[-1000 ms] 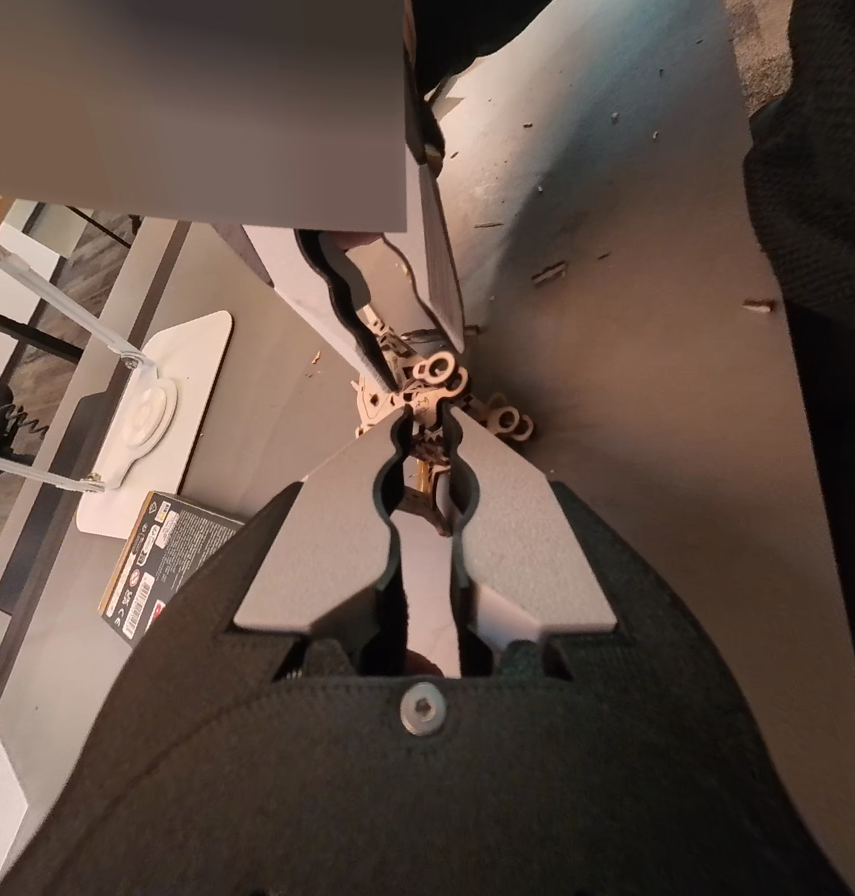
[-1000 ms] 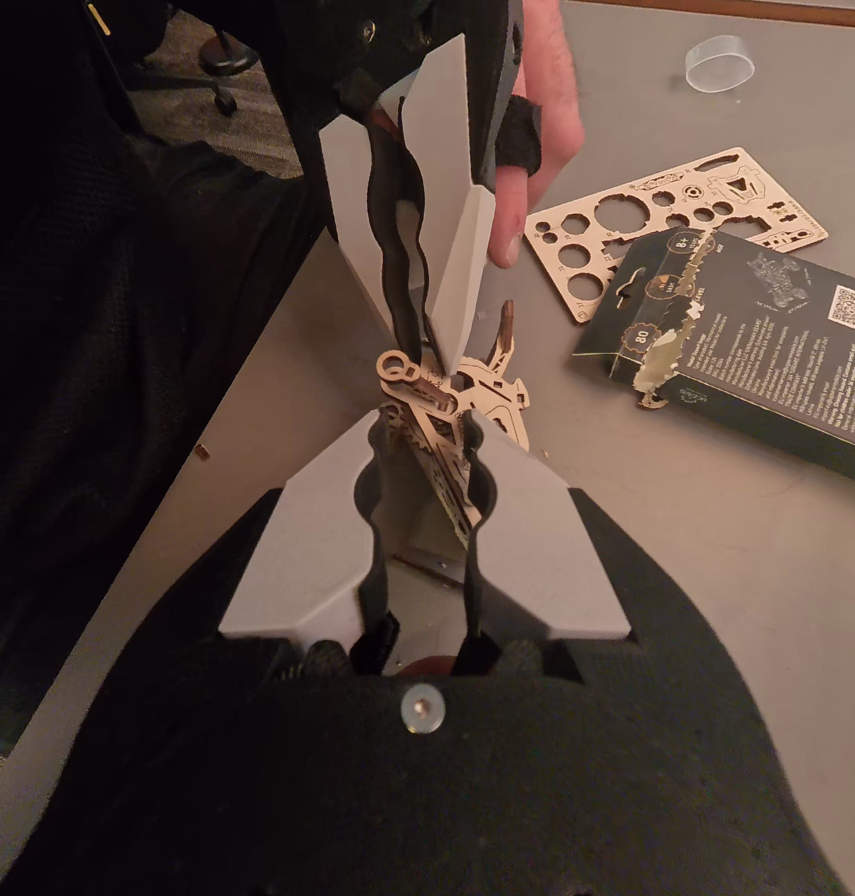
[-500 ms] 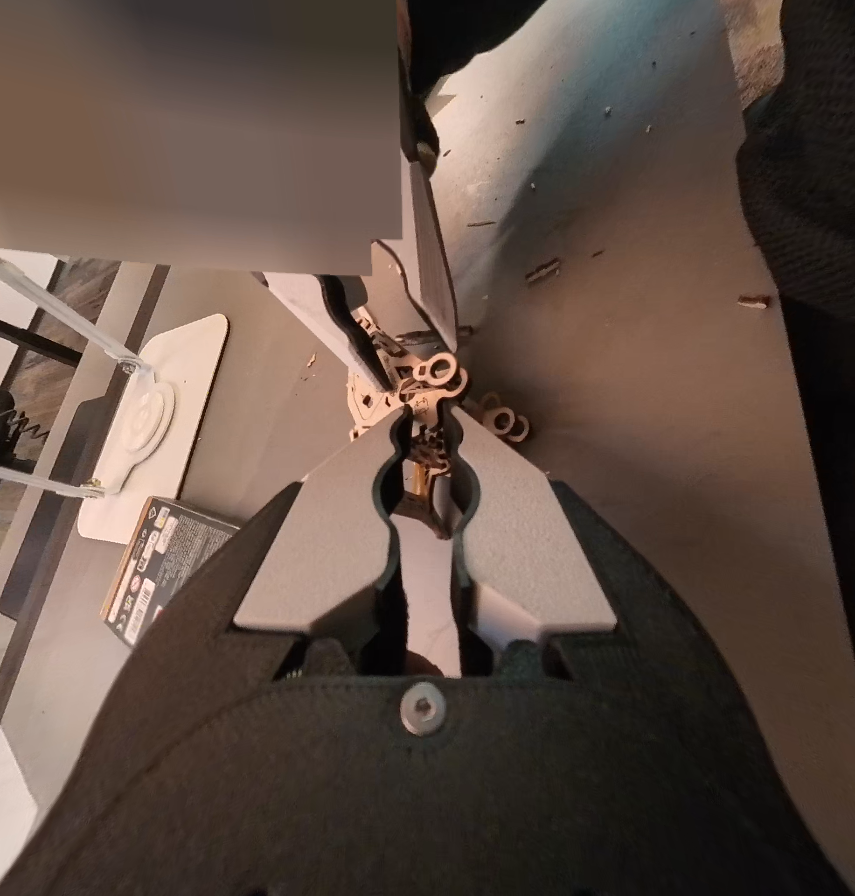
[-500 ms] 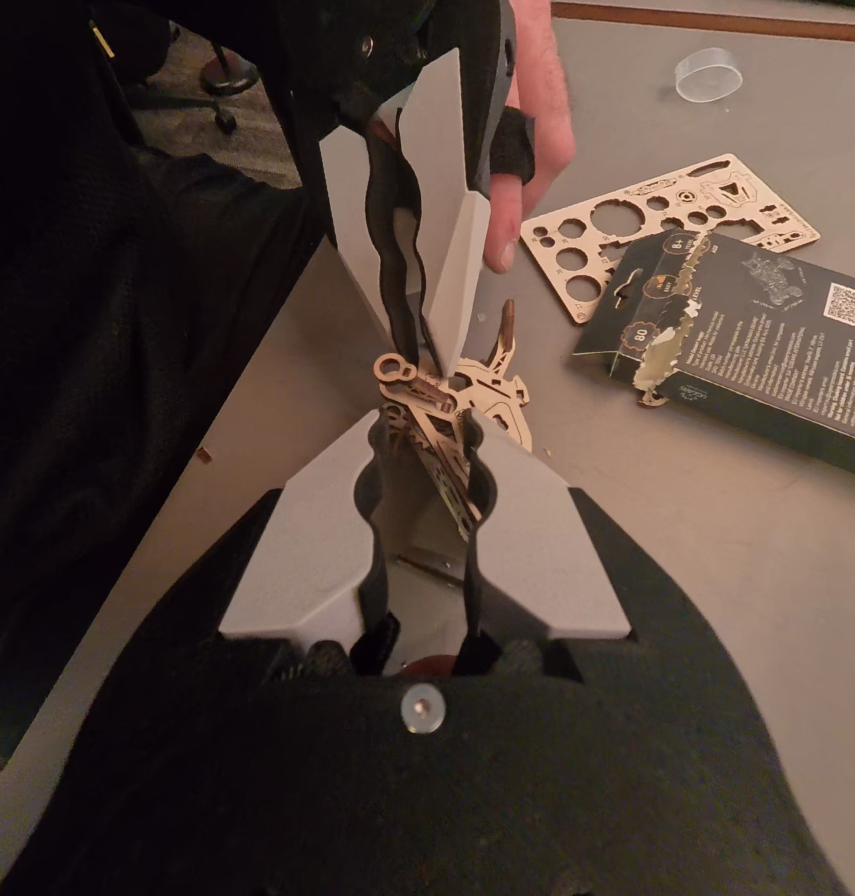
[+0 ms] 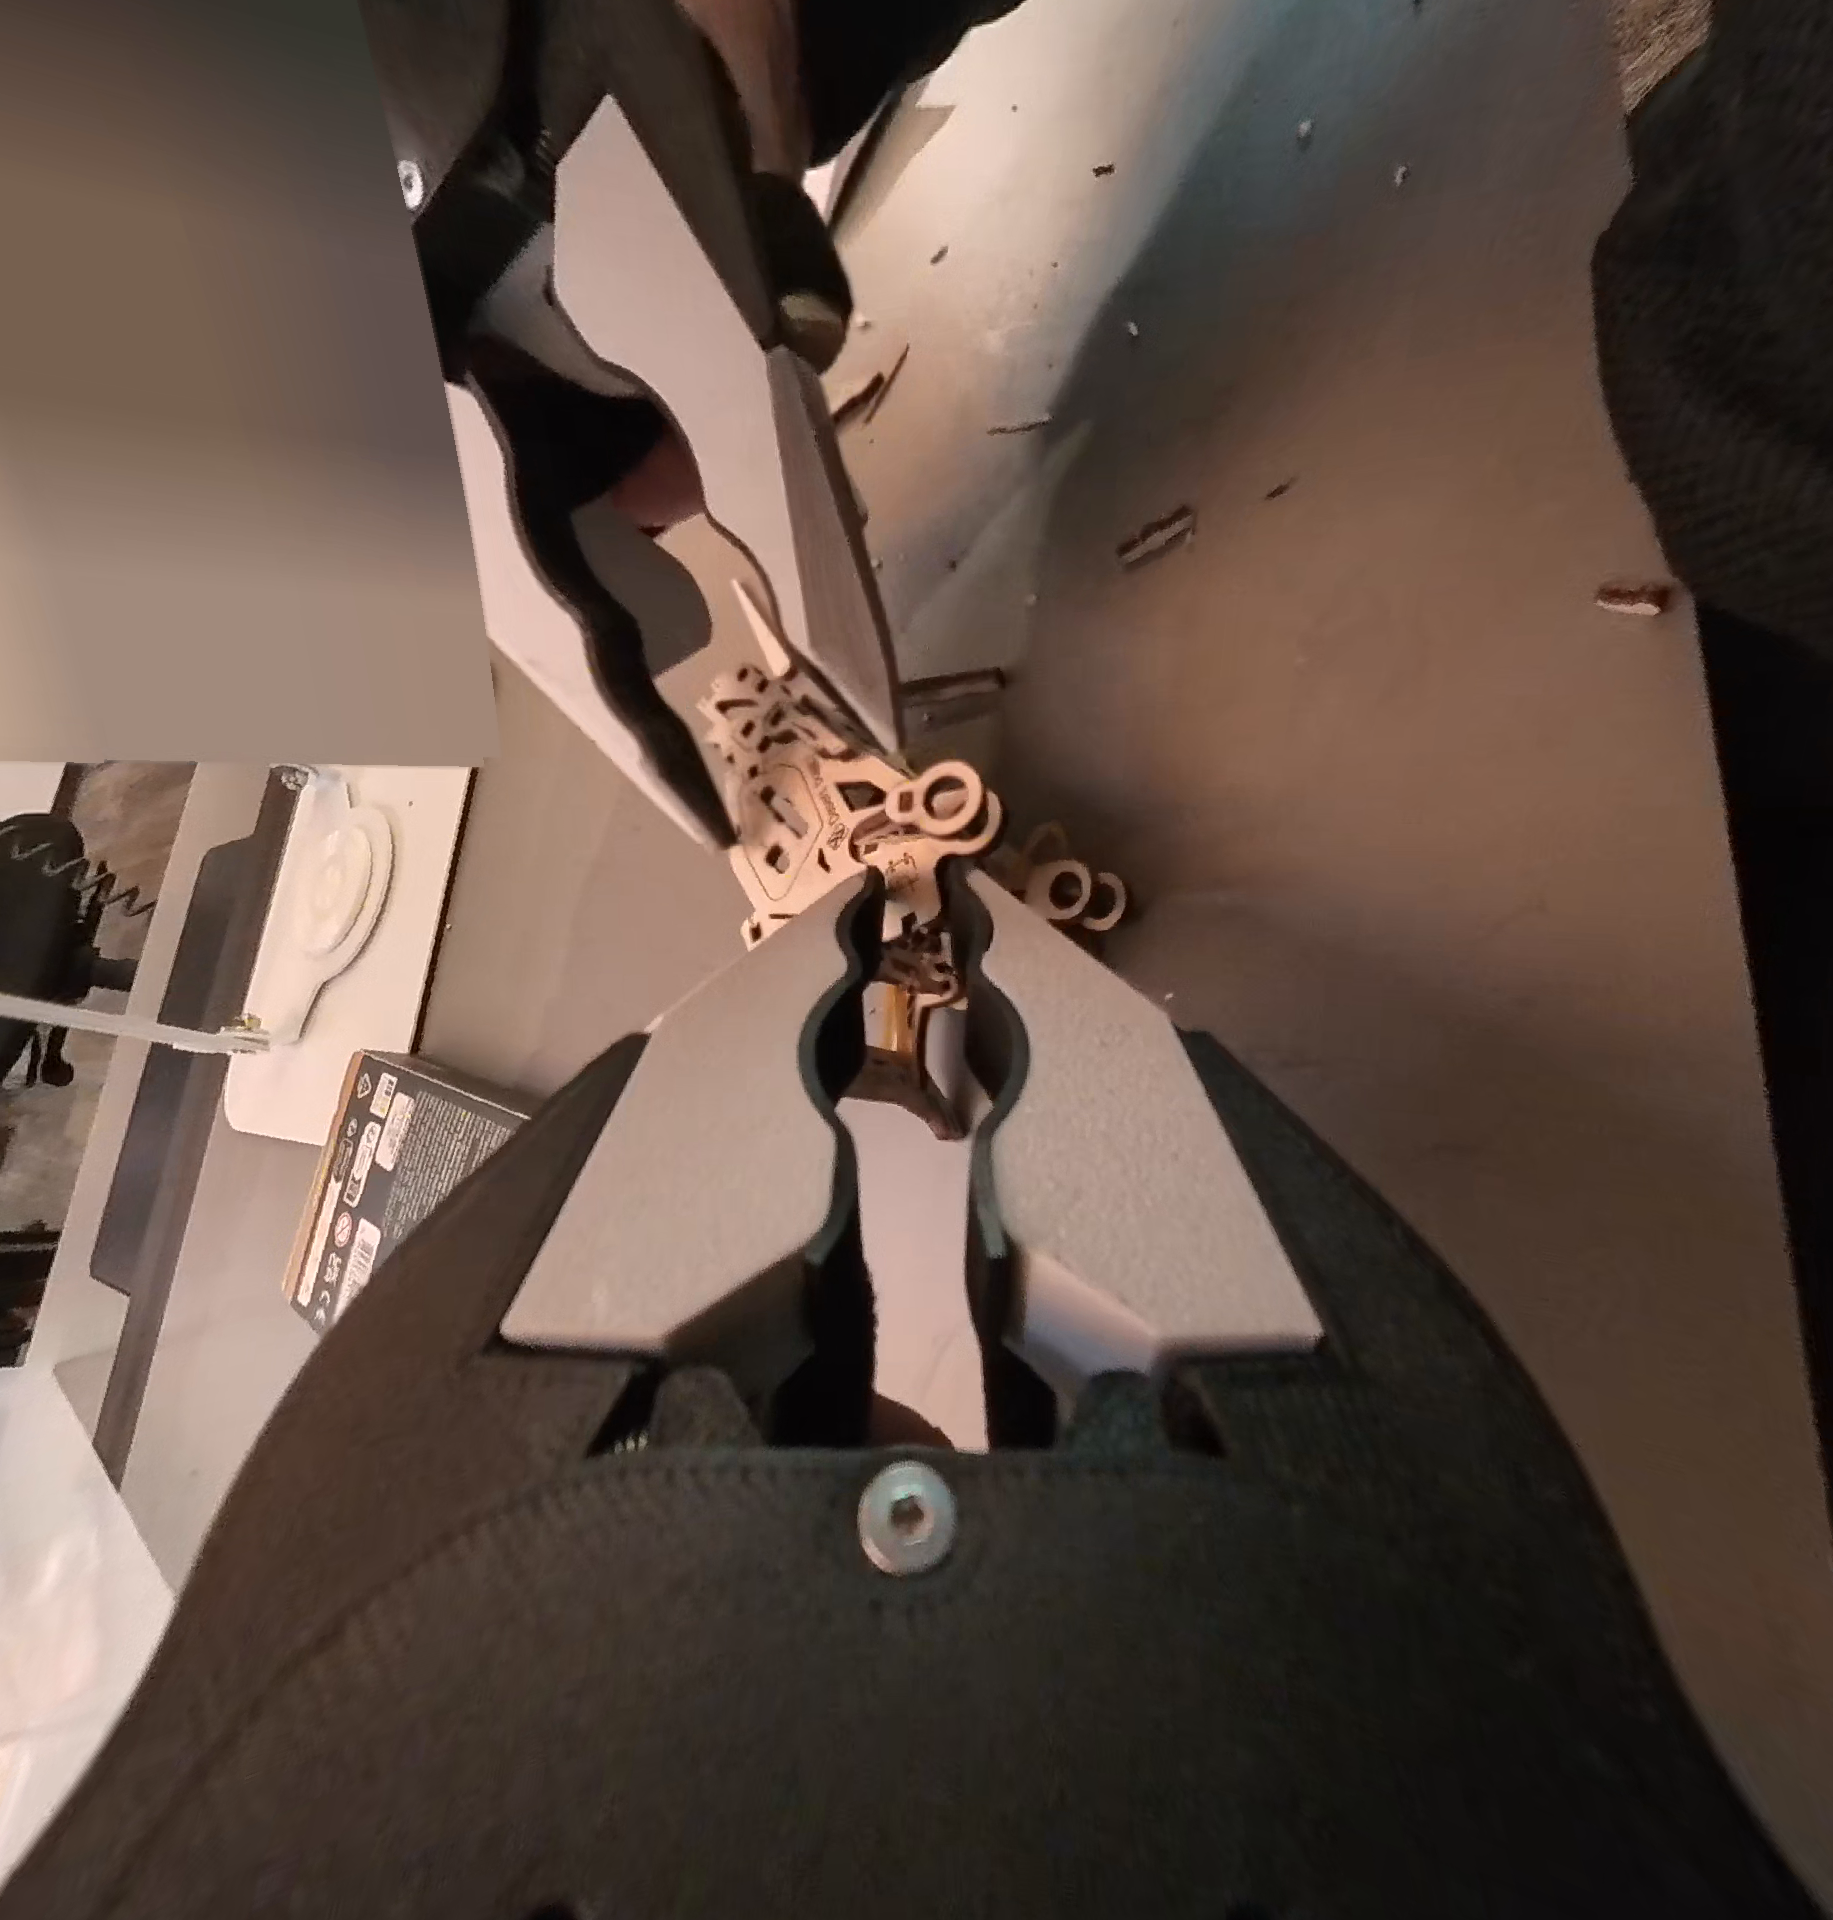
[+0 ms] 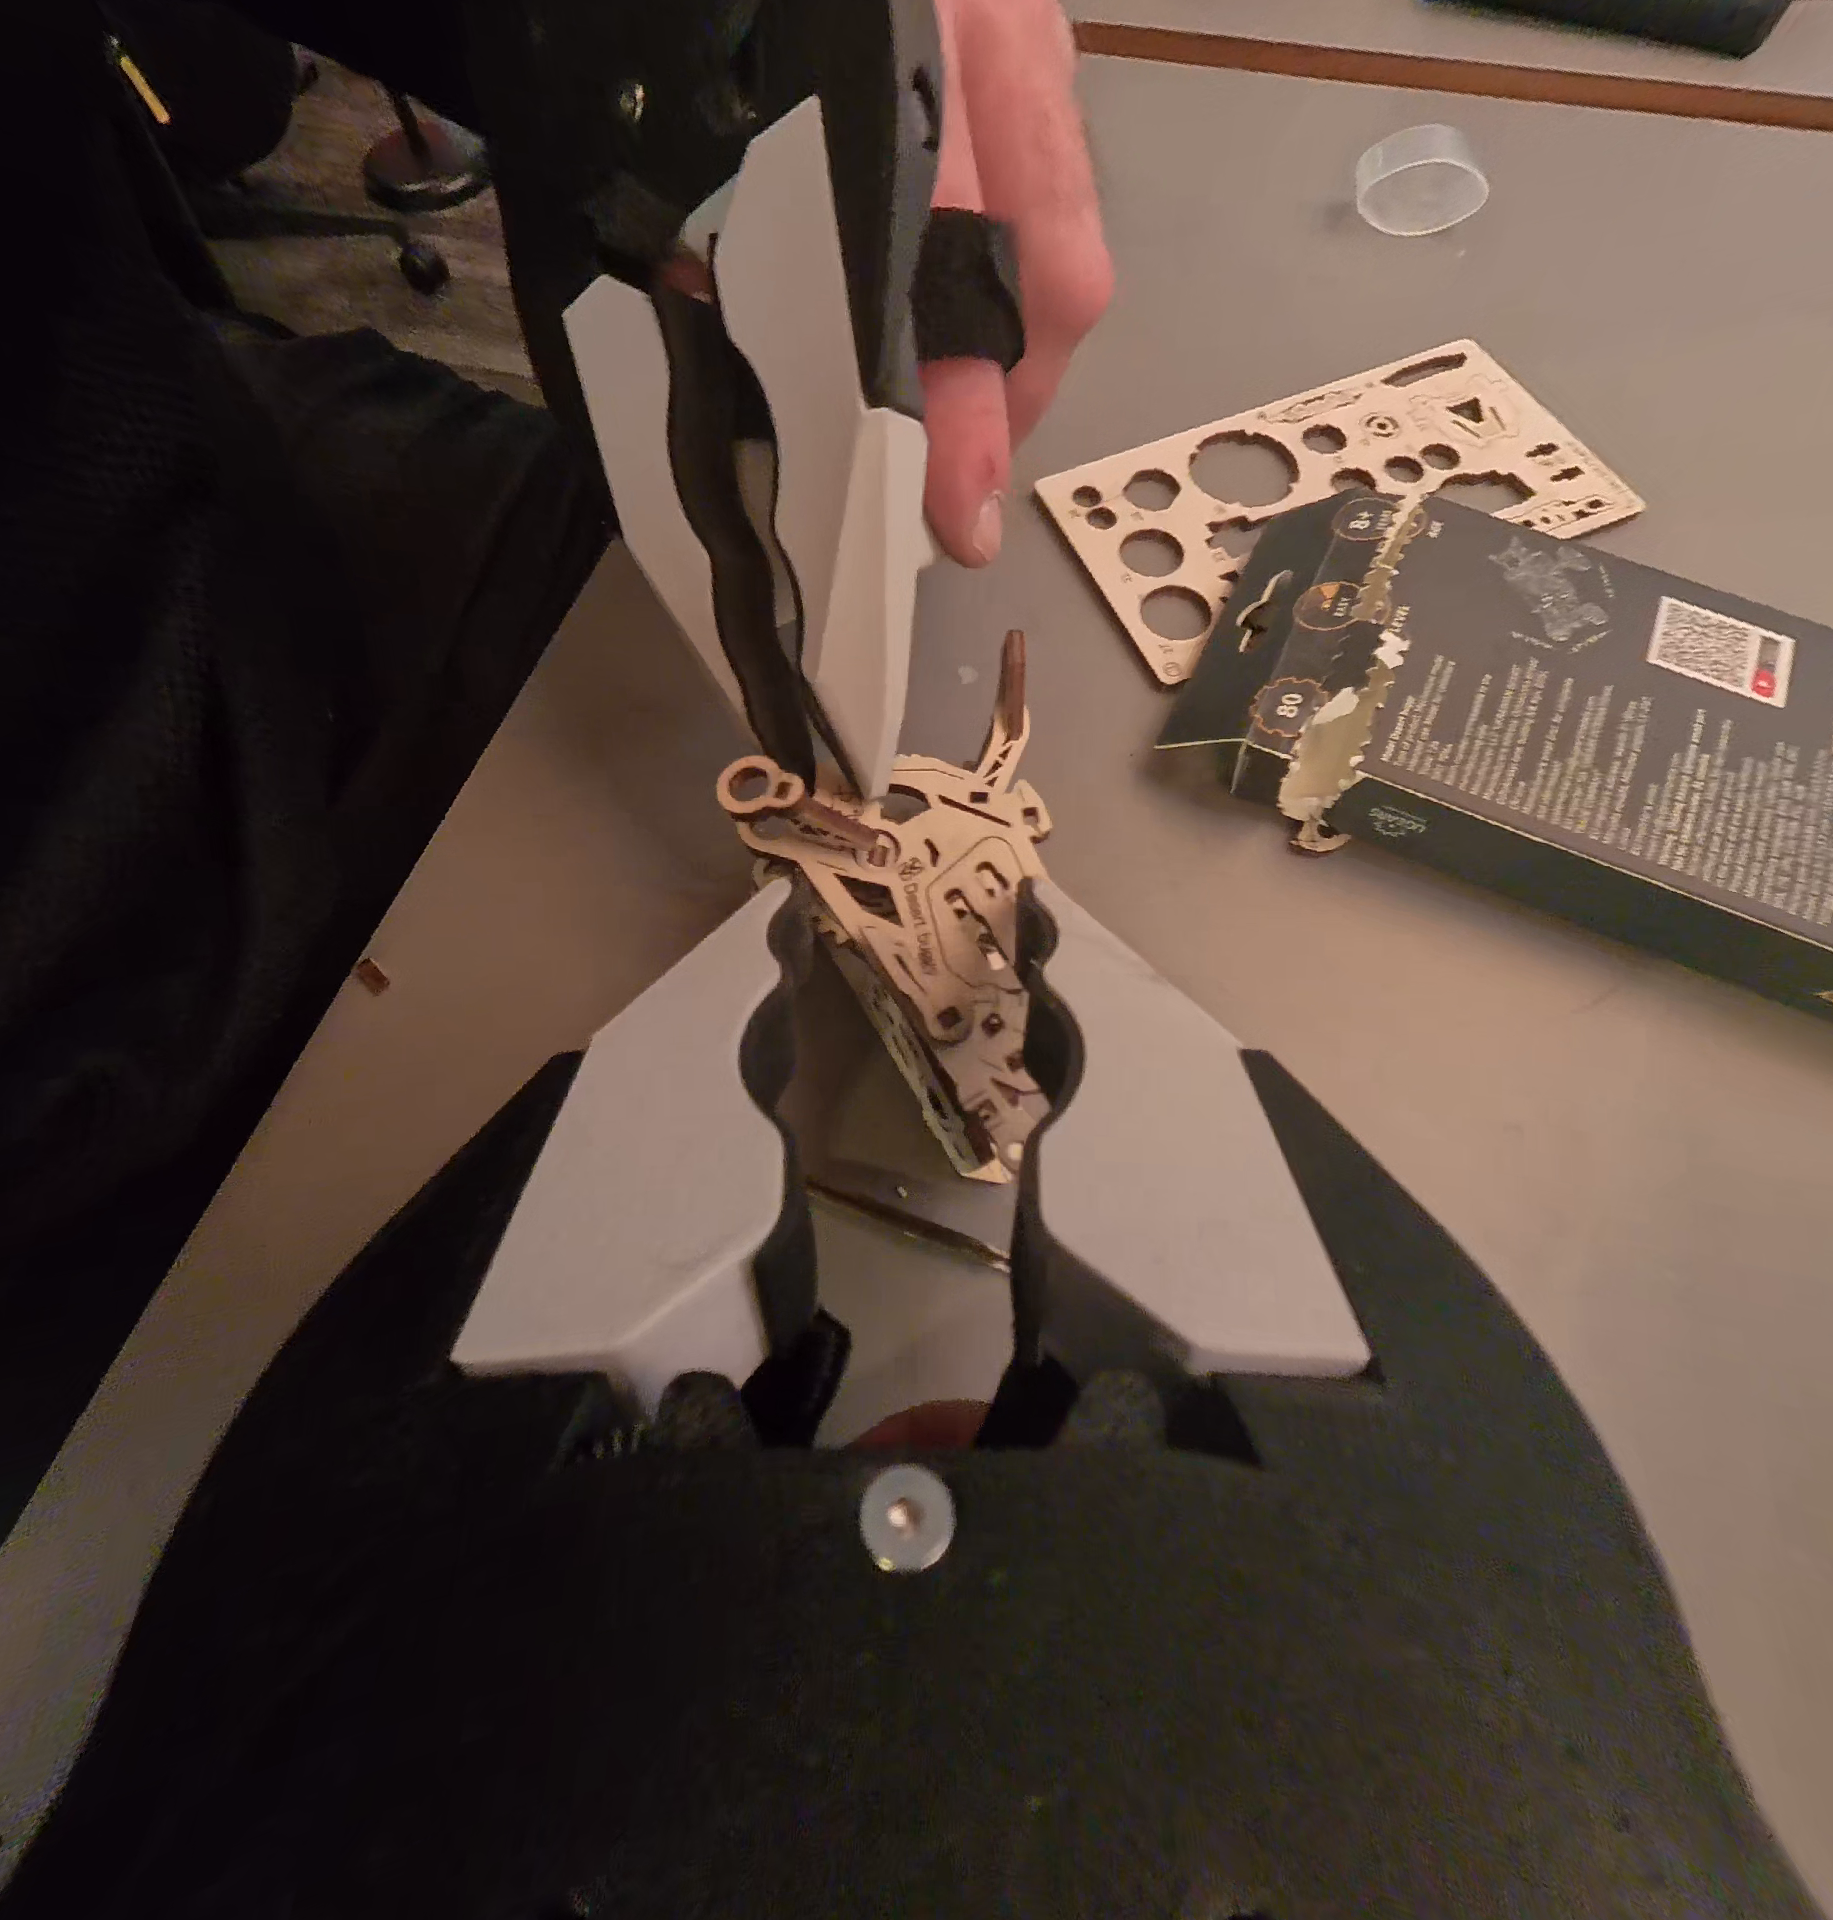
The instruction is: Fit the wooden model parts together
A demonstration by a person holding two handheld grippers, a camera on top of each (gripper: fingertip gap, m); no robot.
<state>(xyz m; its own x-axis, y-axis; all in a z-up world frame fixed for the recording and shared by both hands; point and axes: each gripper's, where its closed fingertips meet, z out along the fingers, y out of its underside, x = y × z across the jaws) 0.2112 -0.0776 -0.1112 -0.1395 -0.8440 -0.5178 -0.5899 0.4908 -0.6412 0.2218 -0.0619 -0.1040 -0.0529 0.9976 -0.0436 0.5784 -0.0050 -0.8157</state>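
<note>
Grey and scattered with wood crumbs, the desk [image 6: 1307, 1195] is carrying everything under dim warm light. Above it, the right tool [image 6: 907, 914] is gripping the body of the wooden model [image 6: 922, 935], its grey fingers [image 6: 673, 1122] pressing on either side of the pale laser-cut frame. Coming down from above the model, the left tool [image 6: 824, 774] is pinching narrowly on a small ring-ended wooden part [image 6: 761, 784] at the model's top end; from the left wrist view the same left tool [image 5: 917, 894] is closing on that spot beside the ring [image 5: 938, 800], with the right tool [image 5: 798, 758] reaching in from beyond. A bare hand [image 6: 1005, 260] with a black strap around one finger is holding the left tool. To the right of the model, a dark cardboard box [image 6: 1577, 748] is lying on its side with its torn flap end facing the model; whether anything is inside cannot be told. Beyond the box, a punched-out wooden parts sheet [image 6: 1255, 488] is lying flat, partly under it, and farther off a clear ring of tape [image 6: 1421, 187] is sitting.
</note>
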